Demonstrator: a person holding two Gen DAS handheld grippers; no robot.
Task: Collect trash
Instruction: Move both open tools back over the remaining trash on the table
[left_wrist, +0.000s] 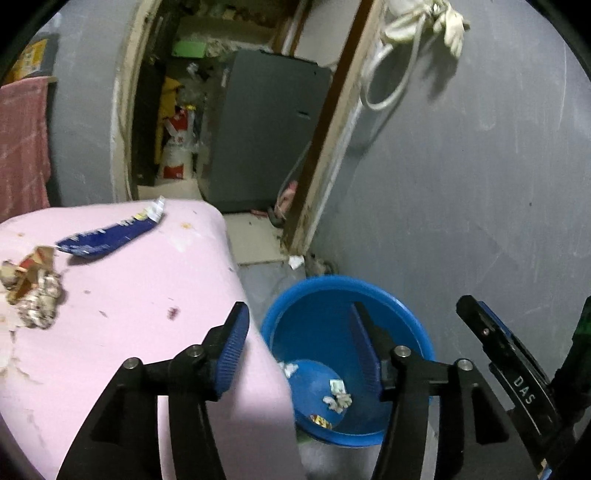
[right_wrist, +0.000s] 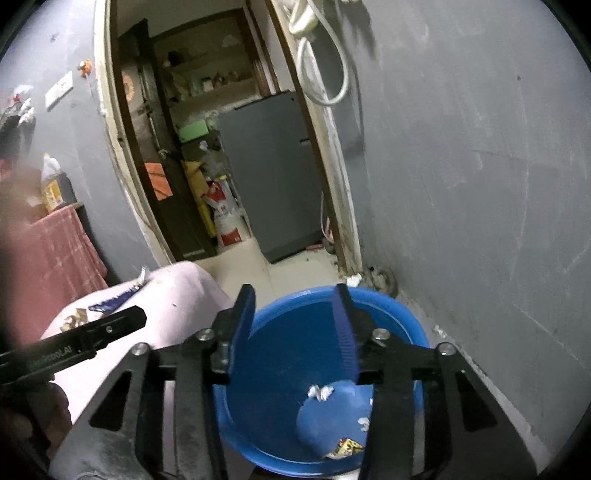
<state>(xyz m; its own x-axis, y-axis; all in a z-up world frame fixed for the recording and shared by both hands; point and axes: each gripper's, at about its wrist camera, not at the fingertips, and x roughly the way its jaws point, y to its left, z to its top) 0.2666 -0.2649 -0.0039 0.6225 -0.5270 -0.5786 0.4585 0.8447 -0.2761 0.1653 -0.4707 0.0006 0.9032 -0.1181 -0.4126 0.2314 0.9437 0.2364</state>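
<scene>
Beside the pink table (left_wrist: 155, 295), on the floor against the grey wall (left_wrist: 461, 184), stands a blue tub (left_wrist: 314, 317) with white paper scraps (left_wrist: 338, 398) and a small printed wrapper (right_wrist: 345, 448) on its bottom. Both grippers hang over it: the left gripper (left_wrist: 301, 347) and the right gripper (right_wrist: 295, 325) each have jaws spread with nothing between them. On the tabletop to the left lie a blue wrapper (left_wrist: 107, 240) and crumpled brown-and-white trash (left_wrist: 33, 291)
</scene>
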